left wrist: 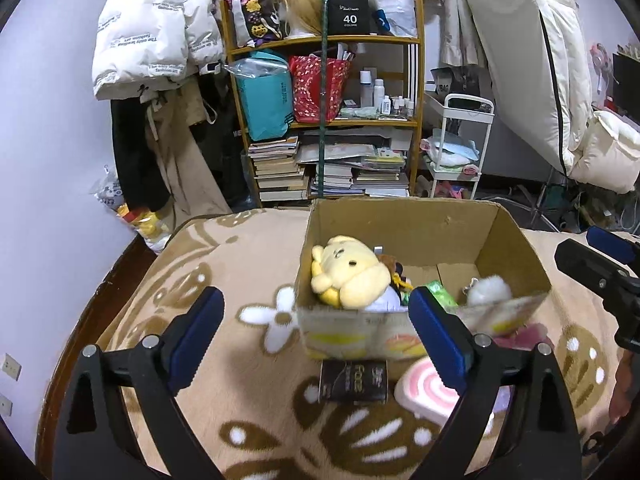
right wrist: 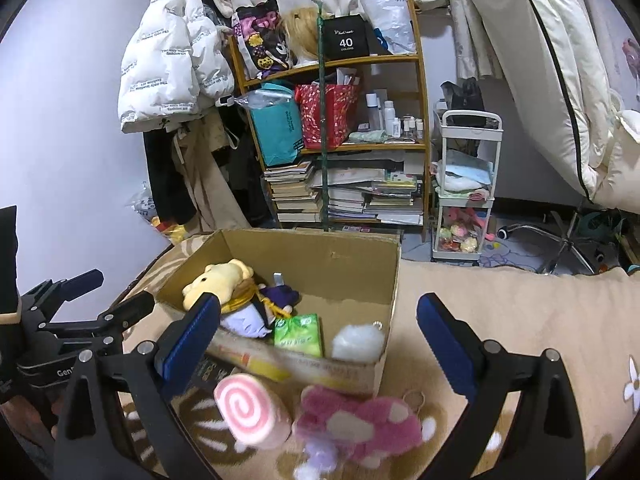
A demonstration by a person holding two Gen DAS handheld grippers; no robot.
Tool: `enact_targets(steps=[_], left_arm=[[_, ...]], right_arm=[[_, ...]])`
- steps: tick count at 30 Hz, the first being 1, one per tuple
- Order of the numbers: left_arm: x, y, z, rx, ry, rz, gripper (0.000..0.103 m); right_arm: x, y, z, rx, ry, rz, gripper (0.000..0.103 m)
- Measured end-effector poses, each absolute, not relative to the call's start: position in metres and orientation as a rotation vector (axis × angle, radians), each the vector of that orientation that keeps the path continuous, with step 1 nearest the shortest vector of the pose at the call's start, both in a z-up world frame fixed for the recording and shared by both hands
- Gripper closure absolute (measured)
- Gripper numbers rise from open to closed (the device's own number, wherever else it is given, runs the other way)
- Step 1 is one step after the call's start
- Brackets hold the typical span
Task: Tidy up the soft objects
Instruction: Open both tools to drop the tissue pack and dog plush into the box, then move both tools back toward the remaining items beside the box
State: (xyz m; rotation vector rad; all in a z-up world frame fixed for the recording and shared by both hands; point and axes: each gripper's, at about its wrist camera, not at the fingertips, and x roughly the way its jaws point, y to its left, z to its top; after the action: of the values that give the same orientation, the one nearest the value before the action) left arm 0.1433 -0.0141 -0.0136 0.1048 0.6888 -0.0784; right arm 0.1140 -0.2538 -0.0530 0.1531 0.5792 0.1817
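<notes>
black box on top shelf [left wrist: 350, 14]: white "40" with a small line under it that reads "COLORS"; the small script logo above the number is too fine to read.
white puffer jacket [left wrist: 152, 36]: repeated bands of dark print, upside down, partly readable as "The only fashion art"; the rest is too small.
dark flat box on the blanket [left wrist: 354, 380]: light lettering, seen upside down, not legible with certainty.
left tongs body [right wrist: 60, 372]: white letters "Gen", cut off.
teal bag on middle shelf [left wrist: 266, 100]: dark vertical print, illegible.
</notes>
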Motion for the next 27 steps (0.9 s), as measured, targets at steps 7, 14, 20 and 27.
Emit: enact_targets(steps=[7, 14, 20, 27], left_arm=[[0.109, -0.003, -0.005, 0.090, 0.698, -0.072, 0.010], [0.087, 0.005, -0.006, 0.056, 0.772, -0.098, 0.010], [0.072, 0.014, -0.012, 0.036, 0.820, -0.079, 0.010], [0.072, 0.012, -0.028, 0.049, 0.882, -0.098, 0.010]], right_arm=[[0.078, -0.248, -0.046, 0.119, 0.579, 0.177, 0.000], [0.055, -0.242, -0.047, 0.096, 0.606, 0.168, 0.000], [0.041, -0.238, -0.060, 0.085, 0.647, 0.147, 0.000], [0.041, -0.238, -0.069, 0.109, 0.678, 0.141, 0.000]])
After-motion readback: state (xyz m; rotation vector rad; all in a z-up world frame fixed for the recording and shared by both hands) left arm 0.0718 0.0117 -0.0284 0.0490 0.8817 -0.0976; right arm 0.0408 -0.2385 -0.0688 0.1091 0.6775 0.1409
